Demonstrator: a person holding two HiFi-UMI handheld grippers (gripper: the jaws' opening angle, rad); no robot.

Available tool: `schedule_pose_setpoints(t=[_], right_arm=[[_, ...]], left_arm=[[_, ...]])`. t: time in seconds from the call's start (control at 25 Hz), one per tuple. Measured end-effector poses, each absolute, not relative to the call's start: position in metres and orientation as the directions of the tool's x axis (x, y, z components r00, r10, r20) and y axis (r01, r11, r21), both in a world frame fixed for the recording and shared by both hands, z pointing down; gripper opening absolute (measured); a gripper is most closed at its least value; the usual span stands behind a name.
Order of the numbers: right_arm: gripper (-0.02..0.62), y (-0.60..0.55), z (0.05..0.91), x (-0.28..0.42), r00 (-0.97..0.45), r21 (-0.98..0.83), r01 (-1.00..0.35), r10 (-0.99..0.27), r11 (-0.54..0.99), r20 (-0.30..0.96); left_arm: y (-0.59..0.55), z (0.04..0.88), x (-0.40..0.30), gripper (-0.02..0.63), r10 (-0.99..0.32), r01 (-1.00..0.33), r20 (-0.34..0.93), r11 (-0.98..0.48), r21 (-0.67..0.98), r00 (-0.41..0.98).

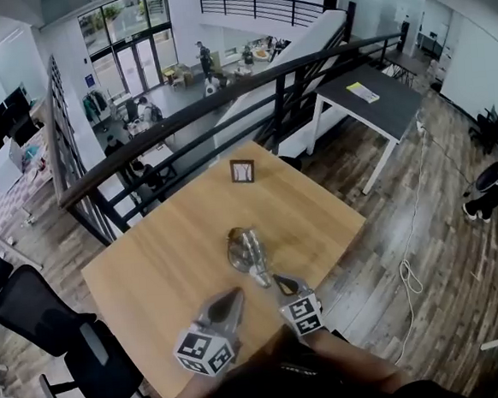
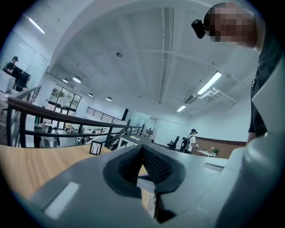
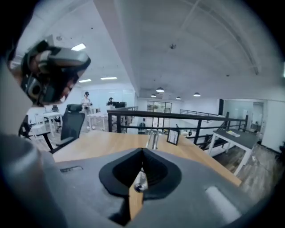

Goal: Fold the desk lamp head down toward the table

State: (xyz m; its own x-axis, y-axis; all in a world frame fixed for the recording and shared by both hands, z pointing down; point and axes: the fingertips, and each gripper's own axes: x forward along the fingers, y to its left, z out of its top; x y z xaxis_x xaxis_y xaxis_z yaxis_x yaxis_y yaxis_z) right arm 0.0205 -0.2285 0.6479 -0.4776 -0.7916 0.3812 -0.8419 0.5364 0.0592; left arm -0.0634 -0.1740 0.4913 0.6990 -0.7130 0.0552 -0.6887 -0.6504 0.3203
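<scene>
A silver desk lamp (image 1: 247, 252) with a round base stands near the middle of the wooden table (image 1: 152, 270); from above its arm and head look bunched together. In the right gripper view the lamp's upright arm (image 3: 152, 139) shows just past the jaws. My right gripper (image 1: 283, 283) sits just right of the lamp's near end, its jaws closed tip to tip with nothing gripped (image 3: 142, 150). My left gripper (image 1: 233, 296) hovers at the near left of the lamp, apart from it, jaws also together (image 2: 142, 147). The lamp does not show in the left gripper view.
A small framed picture (image 1: 242, 171) stands at the table's far edge, also in the right gripper view (image 3: 173, 137). A black railing (image 1: 224, 101) runs behind the table. An office chair (image 1: 62, 337) is at the left, and a dark table (image 1: 379, 102) at the far right.
</scene>
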Motion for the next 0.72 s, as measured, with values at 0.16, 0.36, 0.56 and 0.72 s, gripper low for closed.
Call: schedule_pose_setpoints(t=[0.16, 0.36, 0.56, 0.72], right_arm=[[0.003, -0.205, 0.575, 0.004, -0.58, -0.015, -0.802, -0.773, 0.597, 0.258], [0.003, -0.176, 0.501, 0.005, -0.613, -0.068, -0.789, -0.779, 0.61, 0.129], [0.003, -0.151, 0.466, 0.017, -0.608, -0.095, -0.793, -0.79, 0.602, 0.072], [0.003, -0.136, 0.45, 0.033, -0.595, -0.083, -0.802, -0.803, 0.591, 0.032]], left_arm=[[-0.167, 0.477, -0.056, 0.002, -0.697, -0.667, 0.006, -0.685, 0.294, 0.717], [-0.161, 0.464, -0.042, 0.002, -0.676, -0.637, -0.051, -0.715, 0.29, 0.735], [-0.15, 0.452, -0.016, 0.002, -0.626, -0.586, -0.08, -0.761, 0.278, 0.776], [-0.143, 0.444, 0.001, 0.002, -0.609, -0.571, -0.093, -0.778, 0.264, 0.788]])
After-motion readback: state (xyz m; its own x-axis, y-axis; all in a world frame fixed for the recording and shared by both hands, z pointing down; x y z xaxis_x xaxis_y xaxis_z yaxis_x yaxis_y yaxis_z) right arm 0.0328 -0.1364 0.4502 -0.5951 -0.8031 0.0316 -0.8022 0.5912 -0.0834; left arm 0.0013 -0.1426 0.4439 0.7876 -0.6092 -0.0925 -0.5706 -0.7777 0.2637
